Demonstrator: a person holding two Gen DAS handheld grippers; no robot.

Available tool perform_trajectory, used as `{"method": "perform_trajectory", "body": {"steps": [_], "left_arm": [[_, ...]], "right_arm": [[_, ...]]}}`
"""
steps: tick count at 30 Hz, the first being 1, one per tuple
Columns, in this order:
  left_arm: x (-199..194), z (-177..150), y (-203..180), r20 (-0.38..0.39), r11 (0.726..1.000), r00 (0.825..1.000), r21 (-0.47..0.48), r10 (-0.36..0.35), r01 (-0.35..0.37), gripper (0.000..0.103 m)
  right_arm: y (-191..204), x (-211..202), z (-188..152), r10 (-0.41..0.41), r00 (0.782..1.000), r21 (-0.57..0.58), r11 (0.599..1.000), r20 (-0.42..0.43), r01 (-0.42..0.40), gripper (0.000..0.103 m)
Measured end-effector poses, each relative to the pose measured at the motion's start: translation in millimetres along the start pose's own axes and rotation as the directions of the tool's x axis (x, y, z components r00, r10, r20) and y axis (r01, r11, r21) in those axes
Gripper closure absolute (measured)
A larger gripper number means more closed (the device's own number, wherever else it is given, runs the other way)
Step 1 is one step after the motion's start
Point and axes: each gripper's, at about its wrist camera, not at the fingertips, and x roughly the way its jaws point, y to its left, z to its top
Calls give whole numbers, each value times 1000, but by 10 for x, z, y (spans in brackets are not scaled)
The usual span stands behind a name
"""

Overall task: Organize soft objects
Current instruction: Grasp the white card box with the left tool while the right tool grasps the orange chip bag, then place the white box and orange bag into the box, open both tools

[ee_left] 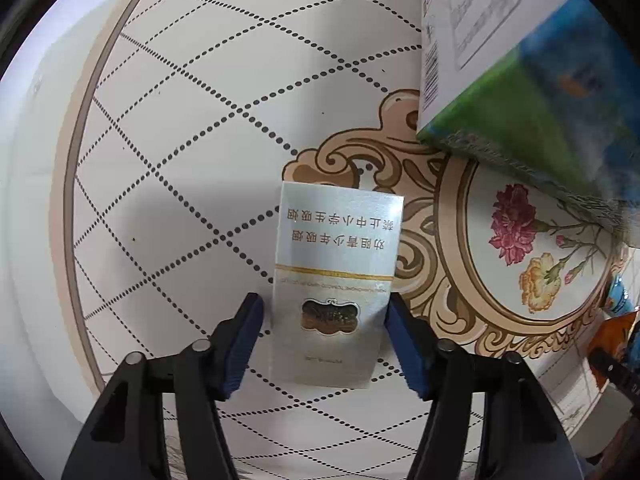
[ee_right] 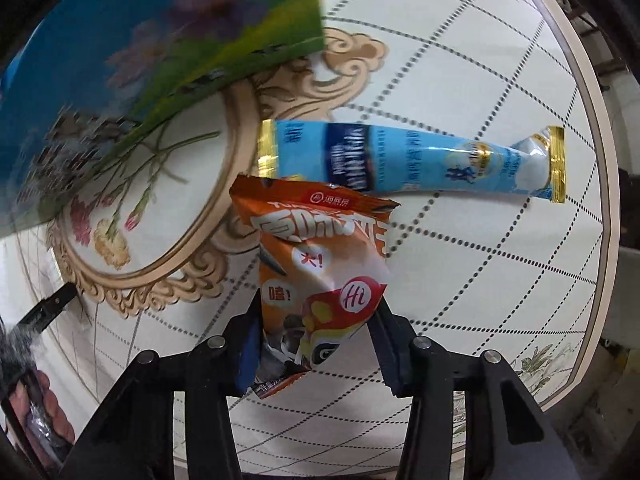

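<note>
Both your grippers are down over soft packets on the patterned round tabletop (ee_left: 192,128).

Your left gripper (ee_left: 326,320) straddles the flat silver foil-look cigarette packet (ee_left: 336,280) at lower centre: its right pad touches the packet's edge, while a sliver of gap shows at the left pad, so no firm pinch is seen. Your right gripper (ee_right: 316,332) has its blue pads pressed on the crinkled orange snack bag (ee_right: 320,272) at lower centre. A long light-blue wrapper with gold ends (ee_right: 412,160) lies just above the bag. A blurred green-and-blue carton (ee_left: 520,80) fills the upper right of the left view.
</note>
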Motion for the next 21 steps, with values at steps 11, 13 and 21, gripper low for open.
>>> {"method": "perform_trajectory", "body": {"steps": [11, 13, 21], "left_arm": [[-87, -454, -22, 29, 1000, 1000, 4, -10, 10, 49], [-171, -583, -77, 41, 999, 998, 3, -41, 41, 49], [-336, -953, -355, 53, 995, 995, 60, -80, 76, 49]], "right_arm": [[566, -175, -327, 49, 999, -116, 992, 22, -46, 53], [664, -216, -407, 64, 998, -135, 989, 24, -60, 53], [883, -193, -569, 88, 996, -202, 976, 16, -83, 53]]}}
